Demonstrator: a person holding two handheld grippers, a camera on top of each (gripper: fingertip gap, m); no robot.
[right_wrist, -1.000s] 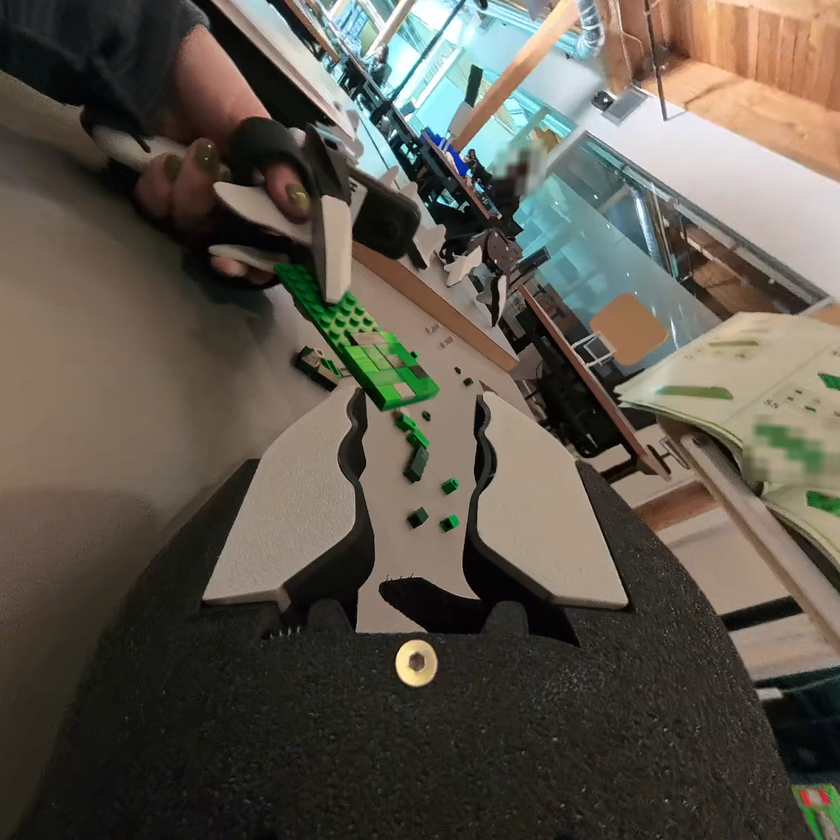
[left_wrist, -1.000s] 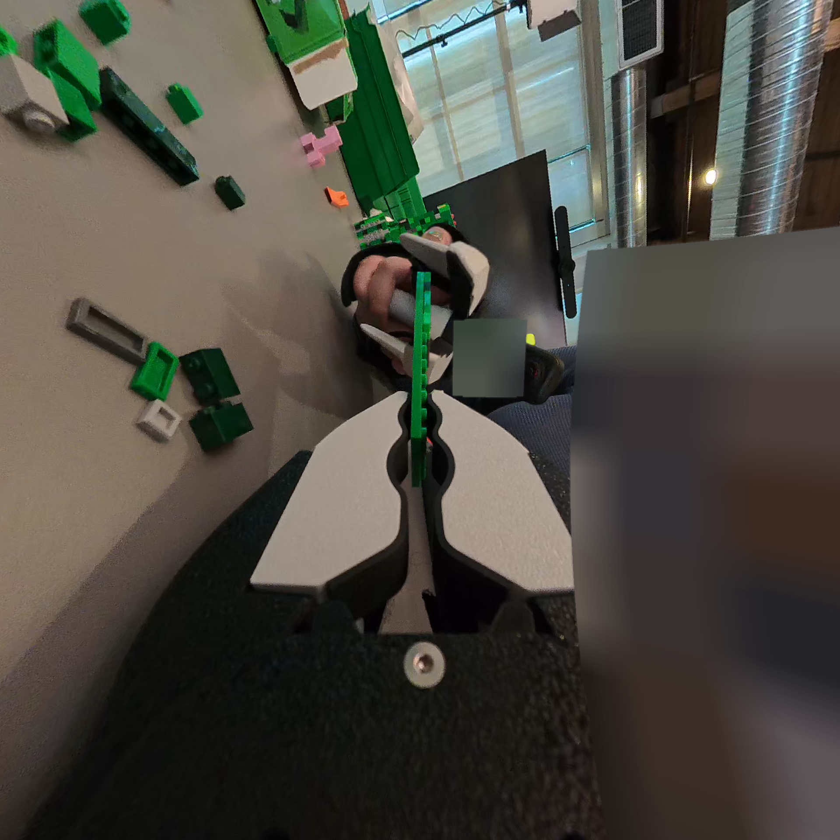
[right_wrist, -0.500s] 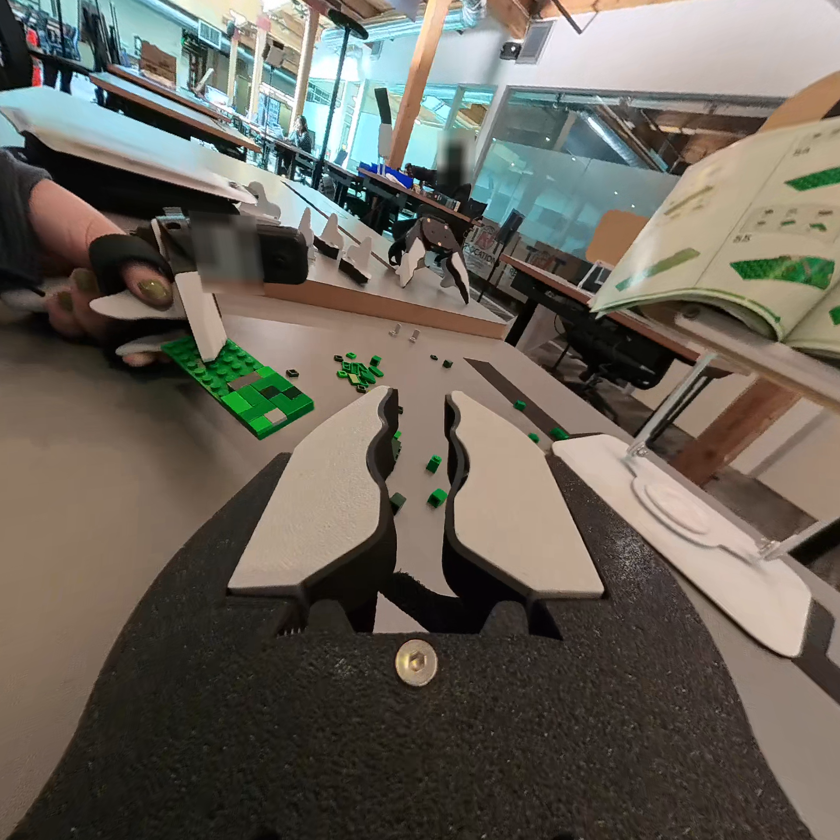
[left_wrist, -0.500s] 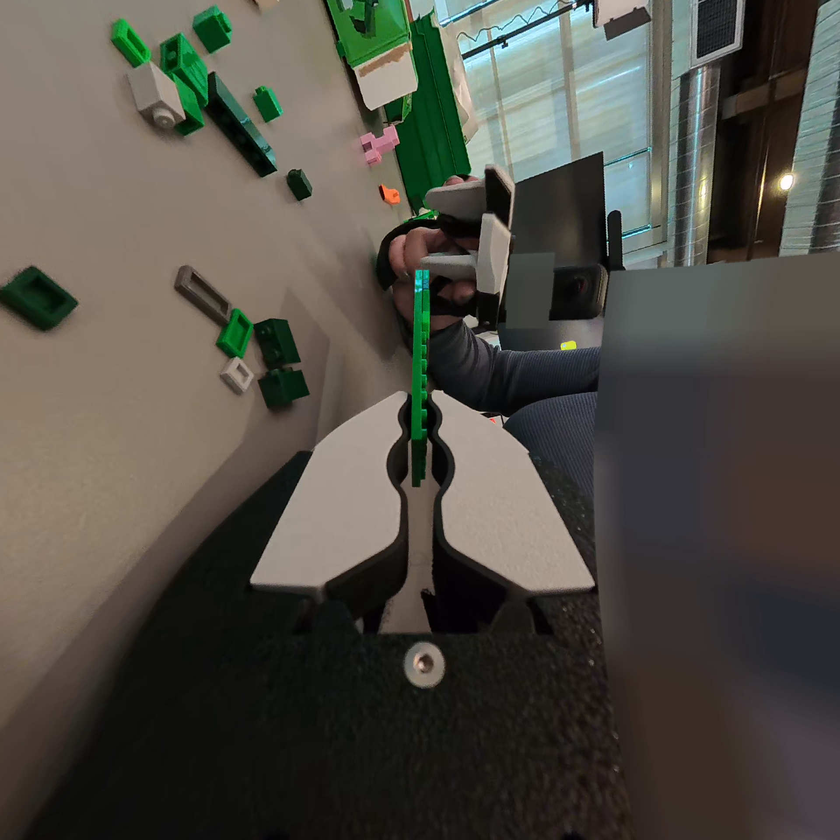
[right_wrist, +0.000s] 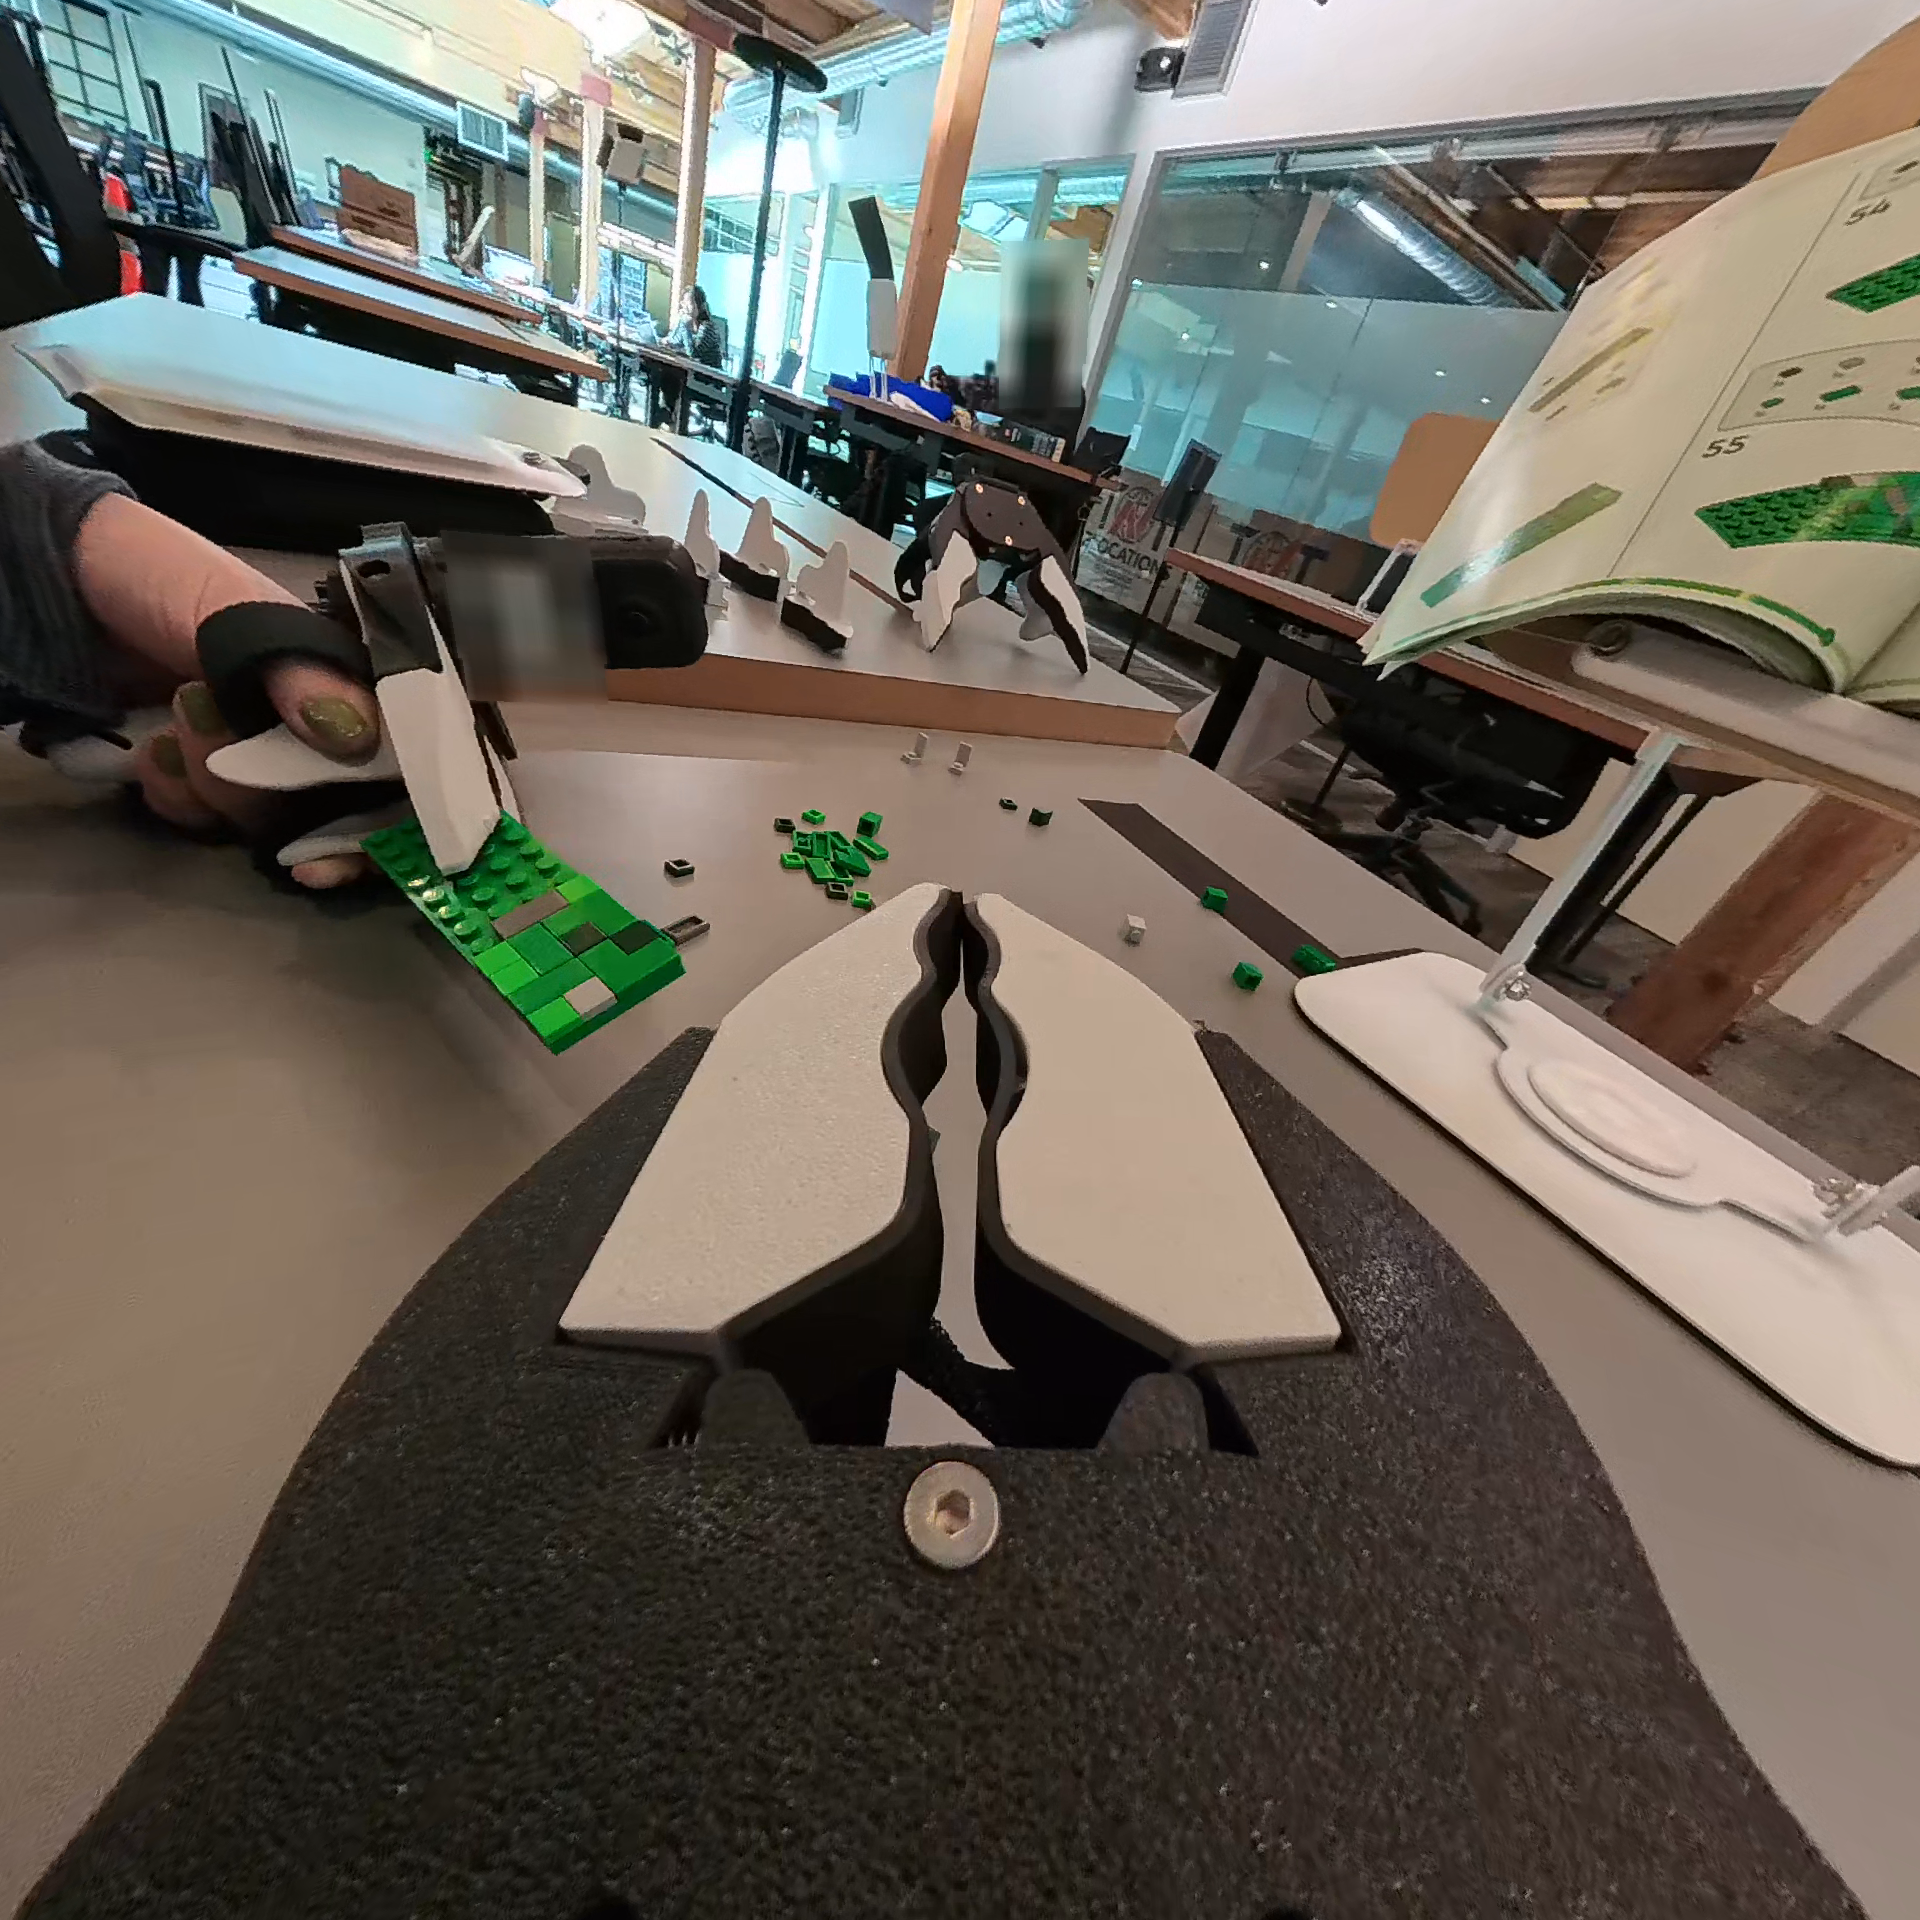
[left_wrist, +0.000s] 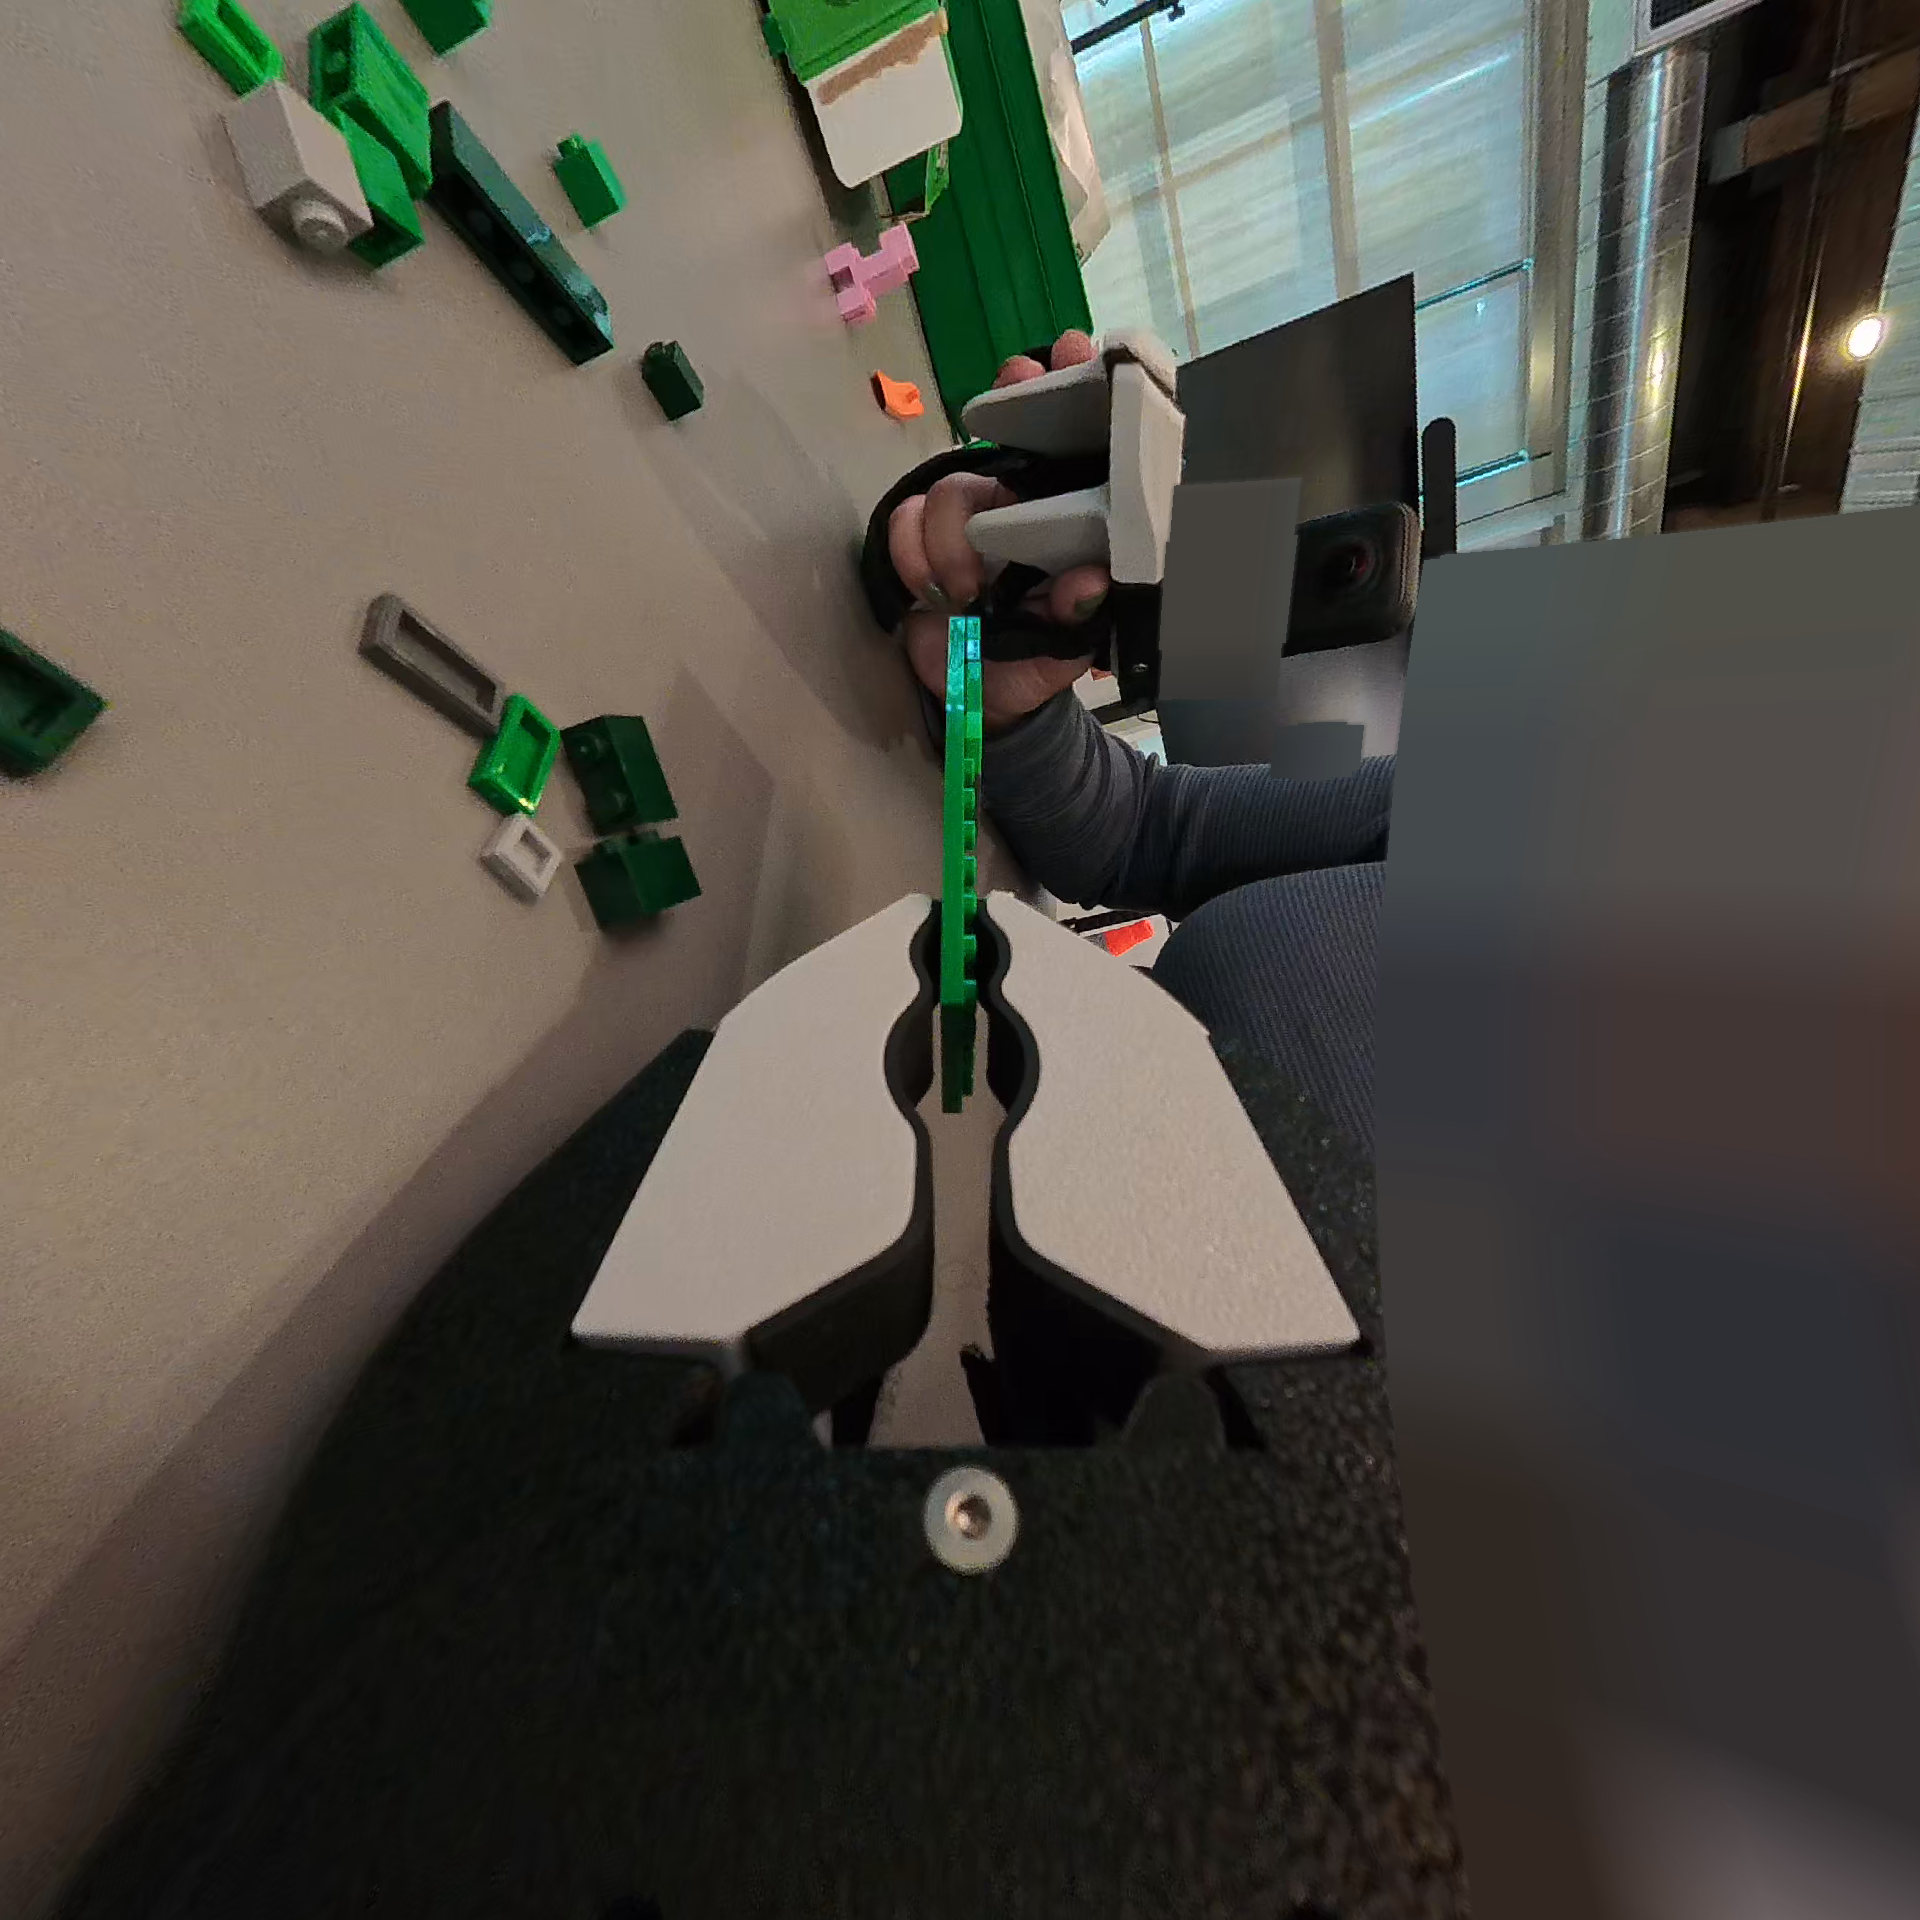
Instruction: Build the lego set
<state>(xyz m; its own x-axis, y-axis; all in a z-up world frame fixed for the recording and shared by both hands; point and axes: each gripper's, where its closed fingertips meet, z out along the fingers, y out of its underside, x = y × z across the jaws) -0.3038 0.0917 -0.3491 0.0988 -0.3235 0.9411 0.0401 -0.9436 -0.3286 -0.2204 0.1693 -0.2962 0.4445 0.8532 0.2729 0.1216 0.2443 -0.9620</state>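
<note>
My left gripper is shut on a green lego plate, seen edge-on in the left wrist view. In the right wrist view the same plate shows its studs and a patch of flat green, grey and white tiles, held just above the grey table with the left gripper clamped on its far end. My right gripper is shut and empty, low over the table to the right of the plate. It also shows in the left wrist view, beyond the plate.
Loose green, dark green and grey bricks lie on the table; a pile of small green tiles lies ahead of the right gripper. An open instruction booklet on a white stand is at right. A green box stands beyond. About 12 centimetres separates my left fingertips from my right.
My right gripper has swung away from the plate, levelled out and closed from open to shut. The left gripper still holds the plate, now lower near the table.
</note>
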